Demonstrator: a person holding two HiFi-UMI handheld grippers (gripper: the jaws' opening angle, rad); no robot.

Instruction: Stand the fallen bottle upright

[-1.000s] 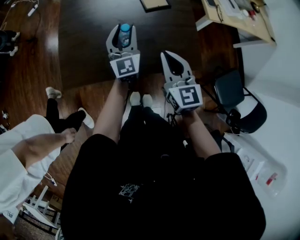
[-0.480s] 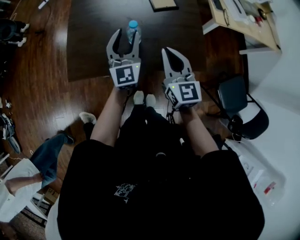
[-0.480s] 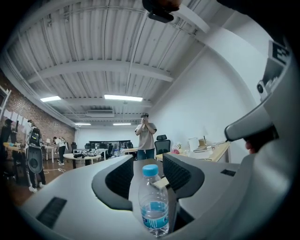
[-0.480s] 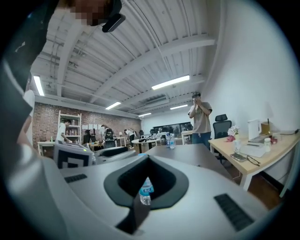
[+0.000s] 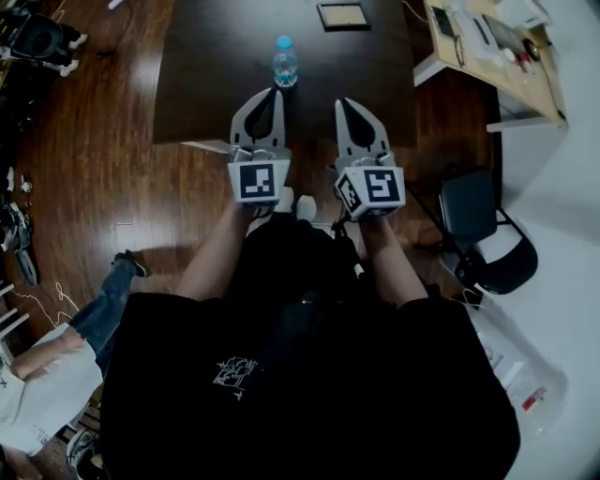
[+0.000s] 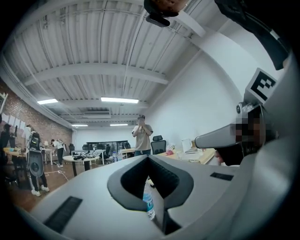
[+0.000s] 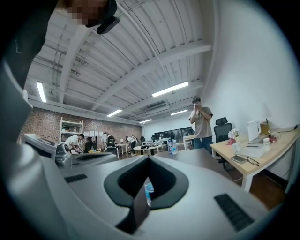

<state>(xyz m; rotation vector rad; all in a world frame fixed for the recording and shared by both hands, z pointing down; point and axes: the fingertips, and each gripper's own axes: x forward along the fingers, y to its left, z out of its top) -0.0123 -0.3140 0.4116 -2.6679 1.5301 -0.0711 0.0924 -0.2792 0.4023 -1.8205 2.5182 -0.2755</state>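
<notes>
A clear water bottle (image 5: pixel 284 62) with a blue cap stands upright on the dark table (image 5: pixel 206 66), apart from both grippers. My left gripper (image 5: pixel 271 95) is back near the table's near edge, short of the bottle, jaws shut with nothing between them. My right gripper (image 5: pixel 346 103) is beside it, also shut and empty. In the left gripper view the bottle (image 6: pixel 148 201) shows through the gap behind the closed tips of the left gripper (image 6: pixel 149 157). In the right gripper view the bottle (image 7: pixel 149 192) shows the same way below the tips of the right gripper (image 7: pixel 149 157).
A flat framed item (image 5: pixel 342 15) lies at the table's far side. A light wooden desk (image 5: pixel 487 47) with clutter stands at the right, a black chair (image 5: pixel 478 225) nearer me. A person (image 5: pixel 56 375) is at the lower left on the wooden floor.
The left gripper, which stood around the bottle, opened, drew back towards me and shut empty. The bottle stays upright on the table. The right gripper also drew back a little.
</notes>
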